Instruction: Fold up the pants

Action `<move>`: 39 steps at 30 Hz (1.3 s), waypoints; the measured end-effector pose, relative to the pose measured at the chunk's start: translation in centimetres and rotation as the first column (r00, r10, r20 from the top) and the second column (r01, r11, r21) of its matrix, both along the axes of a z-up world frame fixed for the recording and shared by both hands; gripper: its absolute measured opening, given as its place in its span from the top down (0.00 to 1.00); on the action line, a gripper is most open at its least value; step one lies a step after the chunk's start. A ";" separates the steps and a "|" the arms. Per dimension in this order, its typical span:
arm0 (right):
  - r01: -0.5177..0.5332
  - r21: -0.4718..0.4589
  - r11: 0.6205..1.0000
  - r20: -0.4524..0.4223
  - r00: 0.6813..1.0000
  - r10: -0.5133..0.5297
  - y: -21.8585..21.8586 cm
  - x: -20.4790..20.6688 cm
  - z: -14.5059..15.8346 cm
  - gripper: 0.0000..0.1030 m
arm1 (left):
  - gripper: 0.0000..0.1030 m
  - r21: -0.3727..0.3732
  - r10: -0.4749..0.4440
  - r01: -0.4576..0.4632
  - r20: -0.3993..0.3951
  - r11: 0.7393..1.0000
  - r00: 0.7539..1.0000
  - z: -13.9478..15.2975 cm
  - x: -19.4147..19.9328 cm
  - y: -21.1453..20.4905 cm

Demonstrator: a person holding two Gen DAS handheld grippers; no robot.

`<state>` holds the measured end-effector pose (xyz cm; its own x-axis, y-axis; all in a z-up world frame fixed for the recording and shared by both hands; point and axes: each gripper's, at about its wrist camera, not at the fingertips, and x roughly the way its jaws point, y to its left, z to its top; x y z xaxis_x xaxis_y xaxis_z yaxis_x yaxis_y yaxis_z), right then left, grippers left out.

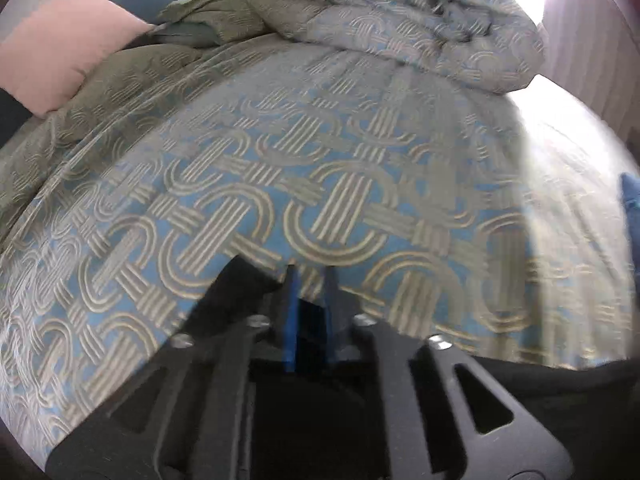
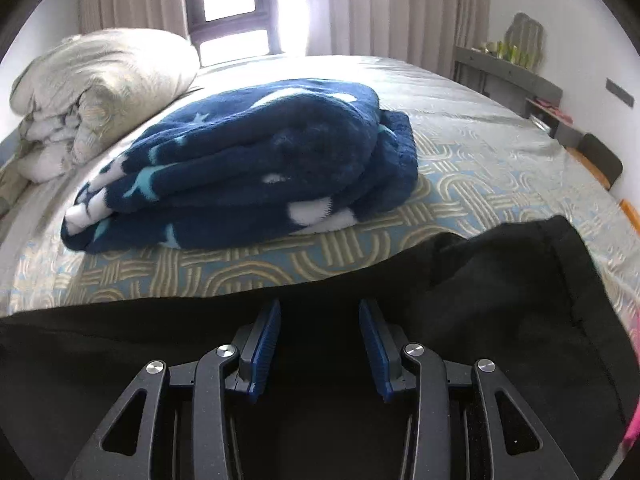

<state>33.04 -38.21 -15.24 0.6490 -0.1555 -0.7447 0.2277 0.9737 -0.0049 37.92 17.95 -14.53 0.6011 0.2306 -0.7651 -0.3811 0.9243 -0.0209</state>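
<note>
Lying across the near edge of the bed (image 2: 460,184), the black pants (image 2: 500,300) spread over the patterned bedspread, one end reaching toward the right. The right tool (image 2: 319,312) hovers just above the dark cloth, its blue-padded fingers well apart and gripping nothing. The left tool (image 1: 310,276) has its fingers drawn close together with a dark fold between them, though whether they truly pinch the pants (image 1: 560,384) I cannot tell. Beyond sit a folded navy star blanket (image 2: 256,160), a rolled quilt (image 2: 104,88) and a pink pillow (image 1: 64,44).
</note>
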 end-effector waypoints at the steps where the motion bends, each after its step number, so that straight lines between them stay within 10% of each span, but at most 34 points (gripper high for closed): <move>1: -0.002 0.010 1.000 0.004 1.000 0.002 0.1 -0.8 0.6 0.59 | 0.67 -0.038 -0.011 0.013 0.046 0.999 0.999 1.2 -1.1 0.4; 4: -0.043 0.071 0.997 0.078 0.996 0.037 0.1 -5.2 3.6 0.51 | 0.22 -0.079 -0.040 0.052 0.144 0.996 0.989 5.0 -4.9 1.7; 6: -0.056 0.092 0.994 0.119 0.992 0.045 -0.4 -8.4 5.1 0.33 | 0.20 -0.151 -0.089 0.116 0.176 0.982 0.980 6.4 -8.1 2.5; 12: -0.130 0.313 0.941 0.137 0.986 0.090 -0.1 -16.8 5.9 0.32 | 0.20 -0.440 -0.100 0.165 0.168 0.883 0.981 5.1 -15.3 5.2; 16: -0.193 0.280 0.940 0.085 0.981 0.176 4.0 -19.2 3.5 0.32 | 0.21 -0.725 -0.001 0.120 0.162 0.679 0.987 0.7 -17.4 7.3; 20: -0.213 0.371 0.904 0.069 0.977 0.202 6.5 -20.2 2.1 0.32 | 0.25 -0.823 0.056 0.054 0.104 0.566 0.993 -2.5 -16.7 7.8; 25: -0.267 0.357 0.895 0.084 0.964 0.254 9.8 -20.8 3.0 0.32 | 0.25 -0.847 0.072 0.021 0.069 0.532 0.995 -4.2 -14.8 7.2; 33: -0.330 0.347 0.878 0.059 0.942 0.330 14.8 -18.4 2.1 0.32 | 0.27 -0.826 0.082 -0.003 0.052 0.563 0.995 -3.9 -10.5 6.8; 39: -0.417 0.259 0.871 0.027 0.905 0.425 19.6 -16.5 1.7 0.32 | 0.80 -0.792 0.109 -0.080 -0.017 0.605 0.994 -4.8 -10.3 7.8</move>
